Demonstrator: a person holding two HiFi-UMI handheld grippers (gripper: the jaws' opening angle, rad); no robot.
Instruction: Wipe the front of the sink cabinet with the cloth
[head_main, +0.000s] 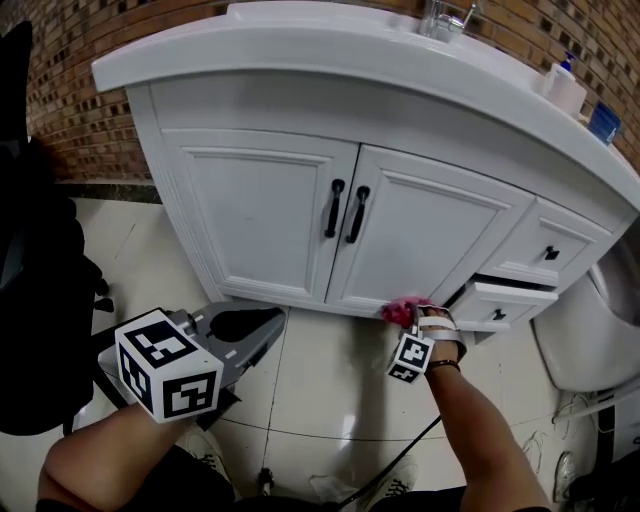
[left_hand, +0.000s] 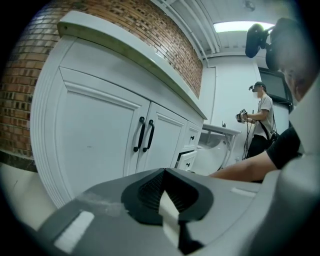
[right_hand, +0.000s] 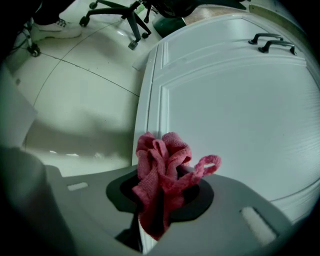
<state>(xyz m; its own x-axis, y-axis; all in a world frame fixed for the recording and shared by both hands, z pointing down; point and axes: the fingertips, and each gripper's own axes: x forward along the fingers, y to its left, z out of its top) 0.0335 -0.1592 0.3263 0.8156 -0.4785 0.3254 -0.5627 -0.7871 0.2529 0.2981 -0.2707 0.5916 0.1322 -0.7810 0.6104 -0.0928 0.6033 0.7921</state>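
Holds a pink cloth (head_main: 400, 312) low on the white sink cabinet (head_main: 262, 215) — clamped tight in the right gripper (head_main: 412, 320)

Sets the bunched cloth at the bottom edge of the right-hand door (head_main: 425, 235), just above the tiled floor (head_main: 330, 385) and well below the two black handles (head_main: 345, 210). Carries the left gripper (head_main: 262, 330) well apart to the left — jaws pressed together on nothing, tip toward the left door. Shows a lower drawer (head_main: 510, 300) slightly open near the cloth

— What am I counting here?
— I'm seeing one cloth (head_main: 399, 313), one cabinet (head_main: 250, 108), two doors (head_main: 255, 215) (head_main: 425, 242), two black handles (head_main: 335, 208) (head_main: 357, 214), two drawers (head_main: 530, 243) (head_main: 500, 304).
— And I'm running two tools: left gripper (head_main: 274, 324), right gripper (head_main: 416, 313).
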